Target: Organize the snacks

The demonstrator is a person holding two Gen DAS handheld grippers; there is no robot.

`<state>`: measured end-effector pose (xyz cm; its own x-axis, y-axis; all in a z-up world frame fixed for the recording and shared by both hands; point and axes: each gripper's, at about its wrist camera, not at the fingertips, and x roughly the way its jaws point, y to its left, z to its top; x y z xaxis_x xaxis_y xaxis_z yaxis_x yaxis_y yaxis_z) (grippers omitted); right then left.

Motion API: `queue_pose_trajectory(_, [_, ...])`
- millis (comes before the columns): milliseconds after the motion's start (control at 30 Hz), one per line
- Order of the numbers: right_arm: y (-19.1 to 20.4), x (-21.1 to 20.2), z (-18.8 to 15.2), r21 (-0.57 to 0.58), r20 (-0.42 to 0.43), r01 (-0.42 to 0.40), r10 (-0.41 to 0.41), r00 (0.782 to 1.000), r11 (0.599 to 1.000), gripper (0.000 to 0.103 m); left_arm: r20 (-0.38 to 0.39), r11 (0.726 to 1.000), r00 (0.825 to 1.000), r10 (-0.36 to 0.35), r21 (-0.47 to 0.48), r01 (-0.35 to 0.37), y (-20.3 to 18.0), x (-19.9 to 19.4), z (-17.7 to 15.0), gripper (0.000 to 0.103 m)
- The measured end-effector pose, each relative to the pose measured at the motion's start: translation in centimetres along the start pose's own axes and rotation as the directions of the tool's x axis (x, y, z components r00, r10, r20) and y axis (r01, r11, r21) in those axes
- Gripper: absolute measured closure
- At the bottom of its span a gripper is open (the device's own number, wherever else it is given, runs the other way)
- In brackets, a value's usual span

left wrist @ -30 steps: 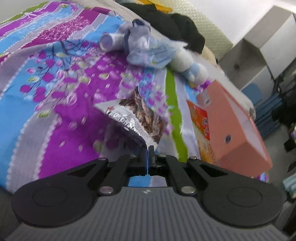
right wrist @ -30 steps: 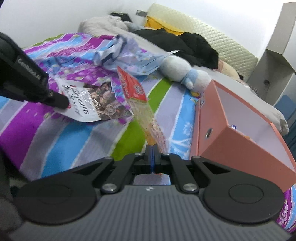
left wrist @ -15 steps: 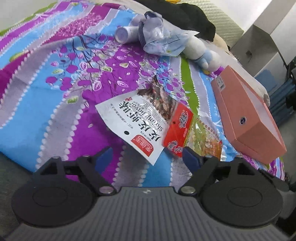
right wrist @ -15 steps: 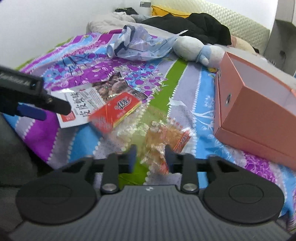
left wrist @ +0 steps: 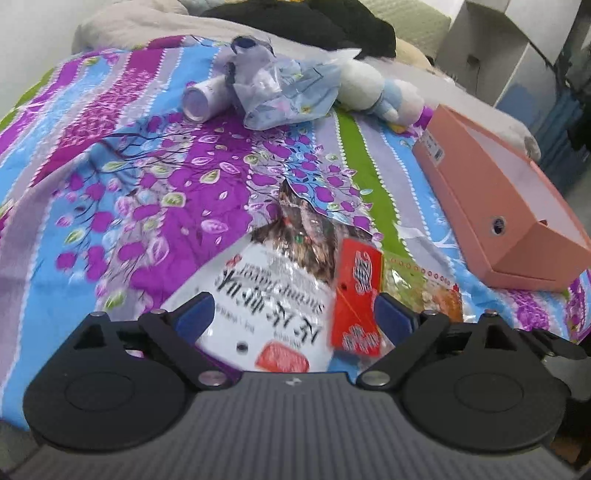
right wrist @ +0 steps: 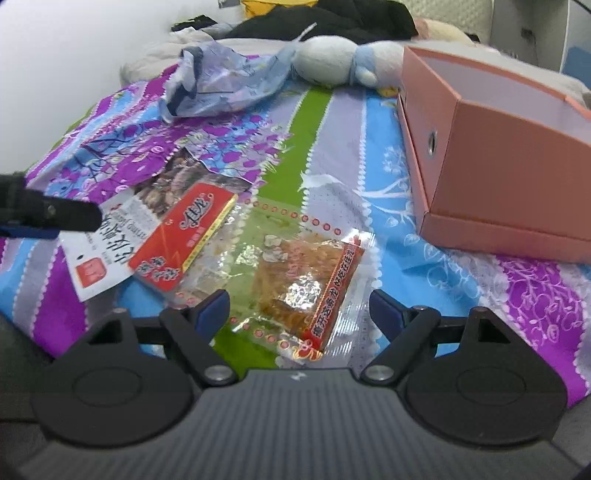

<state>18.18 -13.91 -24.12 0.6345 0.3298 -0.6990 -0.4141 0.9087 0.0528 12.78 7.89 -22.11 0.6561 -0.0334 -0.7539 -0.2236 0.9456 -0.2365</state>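
The white snack bag (left wrist: 266, 295) lies flat on the bedspread (left wrist: 155, 192) near its front edge, and the red-topped snack pack (right wrist: 207, 236) lies just beside it, its red end overlapping the white bag's edge and its clear body with the orange contents stretching toward my right. My left fingers (left wrist: 293, 314) have just been opening and now stand wide and released, one blue pad on each side of the white bag and the red end, pressing on neither. My right fingers (right wrist: 299, 306) have just been opening too; they are spread and released, with the clear end of the red pack lying on the bed between them, untouched. In the right view one of my left fingers (right wrist: 66, 218) reaches in from the left edge, above the white bag's corner. Past the snacks, to the right, a pink box (right wrist: 498, 147) sits open-topped on the bedspread, well apart from both packs; its white inside shows, and I cannot tell what is in it. Farther up the bed a crumpled pale blue bag (left wrist: 288, 99) lies with a white tube (left wrist: 207, 99) touching its left side, and a white-and-blue plush toy (left wrist: 376, 92) rests just beside its right. Behind these lies dark clothing (left wrist: 314, 22), heaped against the headboard (left wrist: 413, 22).
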Motion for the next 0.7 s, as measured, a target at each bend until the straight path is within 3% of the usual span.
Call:
queue_pose_trajectory(467, [0.3,2.3,0.3,-0.049,0.012,-0.006,0.007,1.000,0.999,0.018,-0.049,0.991,0.998,0.027,0.135,-0.020,0.5,7.1,3.9,0.008])
queue_pose_trajectory(700, [1.1,2.4,0.8,-0.076,0.017,-0.013,0.015,1.000,0.997,0.042,-0.062,0.993,0.998,-0.024,0.117,0.031,1.0,8.9,4.2,0.007])
